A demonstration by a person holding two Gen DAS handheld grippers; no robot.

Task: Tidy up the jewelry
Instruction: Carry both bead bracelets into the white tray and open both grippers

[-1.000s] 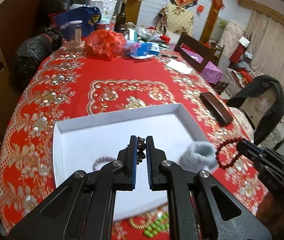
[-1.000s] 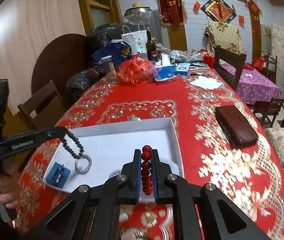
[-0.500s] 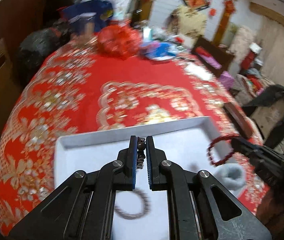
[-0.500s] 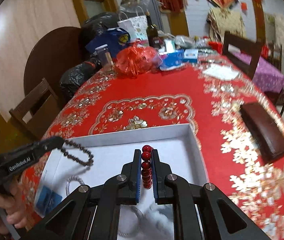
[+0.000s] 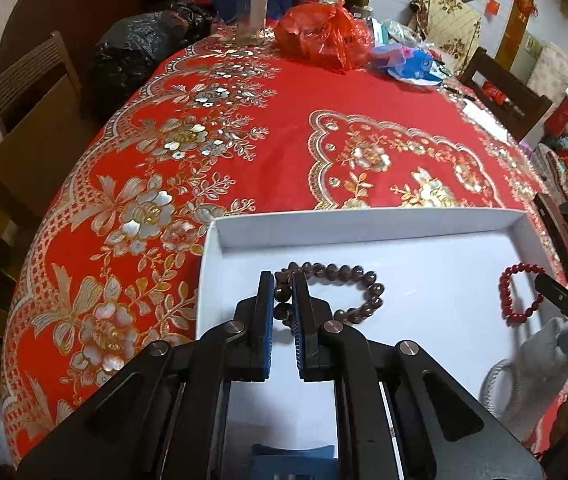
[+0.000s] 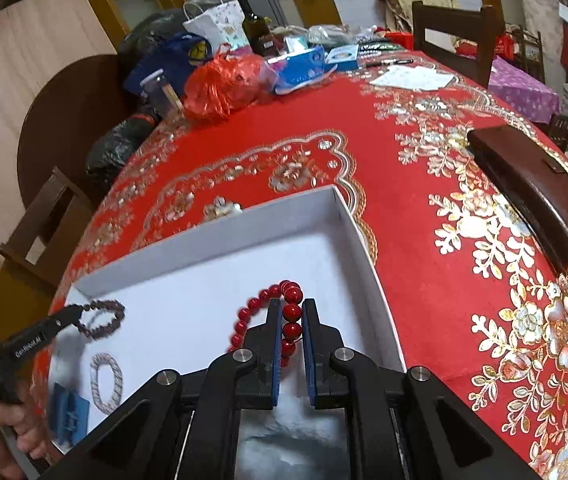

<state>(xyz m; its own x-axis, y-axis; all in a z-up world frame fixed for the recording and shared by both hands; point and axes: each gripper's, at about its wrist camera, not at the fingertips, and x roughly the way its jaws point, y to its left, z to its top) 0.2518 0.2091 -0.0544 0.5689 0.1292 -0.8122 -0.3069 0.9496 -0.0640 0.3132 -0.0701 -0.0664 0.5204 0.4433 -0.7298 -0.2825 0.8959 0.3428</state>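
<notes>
Between each gripper's jaws, a bracelet [image 5: 348, 292]

Black tool [image 5: 283, 294], blue pads [image 6: 276, 320], silver screws.

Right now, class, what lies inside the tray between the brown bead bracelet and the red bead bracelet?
Only bare white tray floor separates the brown bead bracelet from the red bead bracelet; the left wrist view shows this best.
</notes>
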